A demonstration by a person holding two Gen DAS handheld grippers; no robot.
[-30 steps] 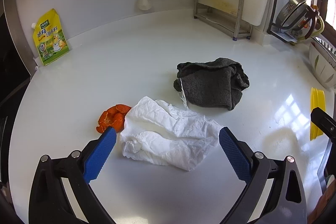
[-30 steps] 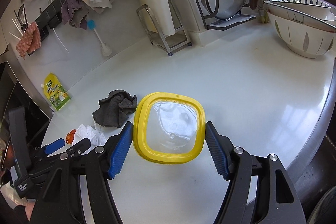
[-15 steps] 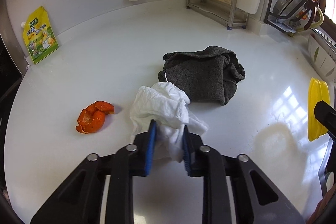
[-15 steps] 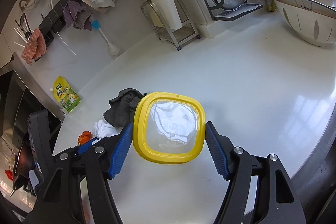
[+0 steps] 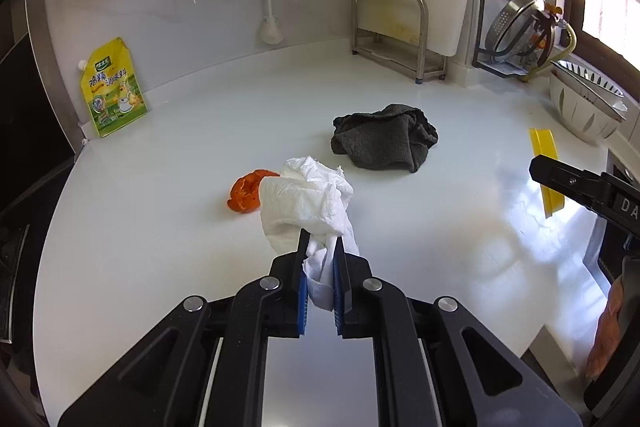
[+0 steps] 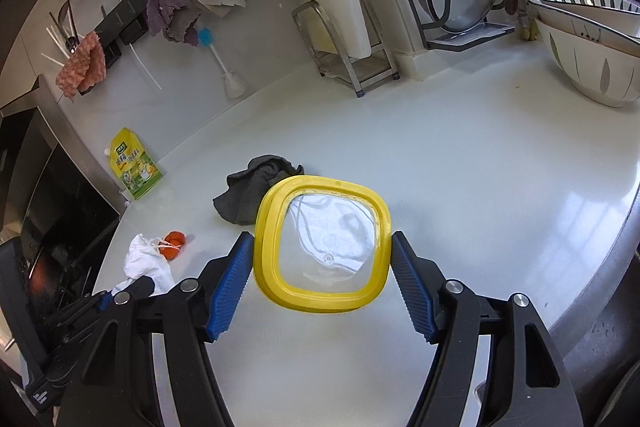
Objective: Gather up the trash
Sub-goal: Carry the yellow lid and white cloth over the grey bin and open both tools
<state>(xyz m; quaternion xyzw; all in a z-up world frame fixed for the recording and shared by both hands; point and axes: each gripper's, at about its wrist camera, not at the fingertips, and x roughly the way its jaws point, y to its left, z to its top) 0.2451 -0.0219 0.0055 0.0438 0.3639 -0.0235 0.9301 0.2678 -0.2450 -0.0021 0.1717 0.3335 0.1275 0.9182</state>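
Left tongs (image 5: 320, 247) pinch crumpled white tissue (image 5: 308, 199); right tongs (image 6: 322, 267) grip yellow-rimmed container (image 6: 322, 303).

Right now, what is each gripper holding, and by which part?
Left gripper: crumpled white paper towel, pinched at its near end. Right gripper: yellow-rimmed clear container, clamped across opposite sides of its rim.

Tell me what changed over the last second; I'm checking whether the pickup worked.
The left gripper, open around the white tissue before, has just been closing and now pinches it, bunched and lifted. The orange peel, grey cloth and the yellow-rimmed container in the right gripper stayed put.
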